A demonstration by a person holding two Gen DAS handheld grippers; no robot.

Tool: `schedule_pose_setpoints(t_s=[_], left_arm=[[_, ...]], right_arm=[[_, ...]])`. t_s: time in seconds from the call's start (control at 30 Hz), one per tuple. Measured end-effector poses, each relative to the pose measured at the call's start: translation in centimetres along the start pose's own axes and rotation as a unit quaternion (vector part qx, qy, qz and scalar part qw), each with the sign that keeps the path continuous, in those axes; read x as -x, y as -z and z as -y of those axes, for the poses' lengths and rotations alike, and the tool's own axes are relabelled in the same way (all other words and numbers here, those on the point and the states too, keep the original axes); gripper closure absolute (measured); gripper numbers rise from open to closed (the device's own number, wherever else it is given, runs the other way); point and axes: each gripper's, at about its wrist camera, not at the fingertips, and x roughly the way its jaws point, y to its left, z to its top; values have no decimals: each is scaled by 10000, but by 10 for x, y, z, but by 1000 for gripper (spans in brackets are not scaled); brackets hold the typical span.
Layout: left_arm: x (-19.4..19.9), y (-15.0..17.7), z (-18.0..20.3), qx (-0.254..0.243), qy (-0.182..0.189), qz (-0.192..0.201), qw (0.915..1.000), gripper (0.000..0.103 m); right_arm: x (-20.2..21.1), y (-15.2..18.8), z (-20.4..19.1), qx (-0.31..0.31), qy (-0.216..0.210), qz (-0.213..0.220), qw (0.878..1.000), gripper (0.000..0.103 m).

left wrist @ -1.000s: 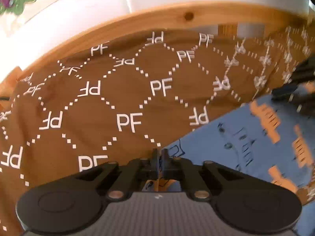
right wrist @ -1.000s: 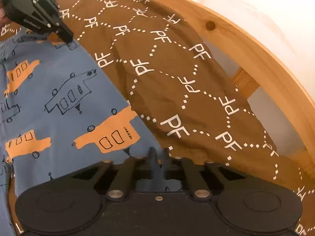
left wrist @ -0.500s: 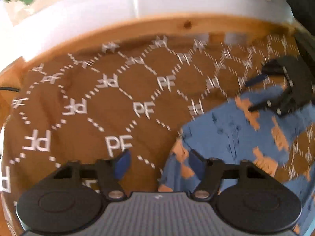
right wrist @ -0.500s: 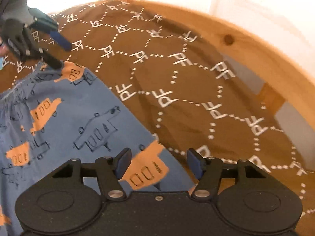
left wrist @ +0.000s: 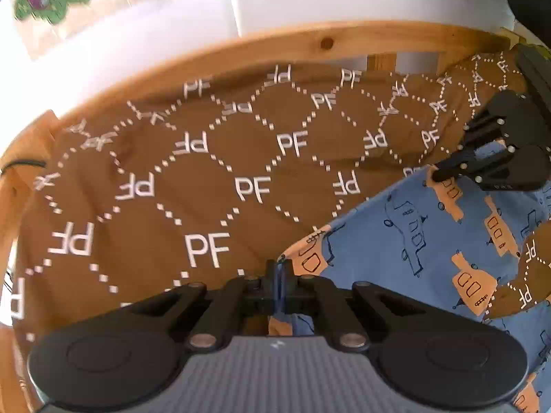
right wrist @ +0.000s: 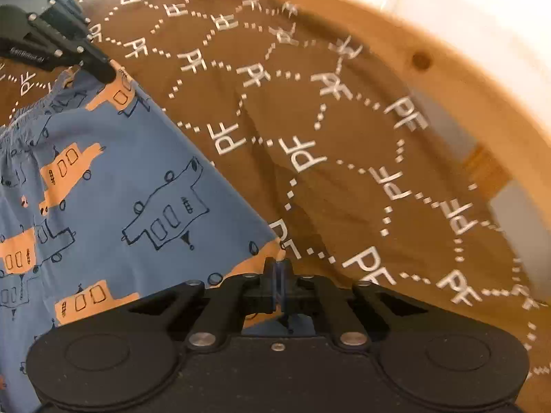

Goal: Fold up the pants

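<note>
- The pants (left wrist: 406, 241) lie flat on the brown blanket (left wrist: 206, 179).
- The left gripper (left wrist: 279, 272), wide open a moment ago, now pinches one pants corner.
- The right gripper (right wrist: 278, 268) has also snapped shut on another corner, so folding can start.

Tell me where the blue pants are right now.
The blue pants lie on the brown PF-print cover, filling the right wrist view's lower left, near the wooden rail, each corner pinched by a shut gripper.
</note>
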Motion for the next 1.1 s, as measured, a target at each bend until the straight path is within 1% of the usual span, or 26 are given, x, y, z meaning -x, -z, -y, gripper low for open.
schedule_pose_setpoints(t_s=[0.07, 0.1, 0.17, 0.27, 0.3, 0.37, 0.43, 0.57, 0.63, 0.7, 0.77, 0.87, 0.97, 1.03, 1.1], left_arm=[[13, 3, 4, -139, 11, 214, 9997, 103], [21, 6, 6, -204, 36, 349, 9992, 103], [42, 17, 9, -334, 201, 730, 9966, 103], [70, 35, 18, -628, 327, 1149, 9908, 103], [79, 41, 22, -741, 362, 1204, 9893, 103], [95, 55, 33, -1109, 348, 1251, 9853, 103], [111, 71, 48, -1533, 335, 1235, 9799, 103], [131, 109, 81, -2361, 340, 1089, 9650, 103], [133, 132, 94, -2693, 411, 845, 9585, 103], [128, 155, 104, -2923, 449, 611, 9533, 103], [122, 174, 108, -2967, 519, 397, 9527, 103], [113, 194, 110, -2938, 576, 190, 9539, 103], [102, 211, 108, -2983, 593, -32, 9526, 103], [98, 221, 108, -3075, 536, -58, 9500, 102], [101, 226, 109, -3160, 441, 45, 9477, 102]], right_arm=[[22, 6, -10, -121, 204, 338, 9991, 103], [35, 12, -18, -78, 346, 519, 9980, 103], [61, 23, -38, 107, 584, 816, 9949, 103], [98, 47, -75, 437, 1000, 1166, 9872, 103], [109, 57, -89, 636, 1128, 1258, 9836, 103], [129, 78, -114, 806, 1305, 1404, 9782, 103], [146, 92, -129, 697, 1290, 1492, 9779, 103], [171, 124, -177, 876, 1349, 1473, 9759, 103], [178, 139, -199, 837, 1325, 1420, 9774, 103], [182, 153, -220, 819, 1277, 1335, 9794, 103], [184, 165, -242, 823, 1214, 1212, 9817, 103], [179, 180, -274, 914, 1111, 1083, 9836, 103], [167, 190, -292, 788, 1096, 948, 9863, 103], [159, 194, -298, 692, 1077, 860, 9880, 103], [154, 197, -303, 699, 1180, 841, 9870, 102]])
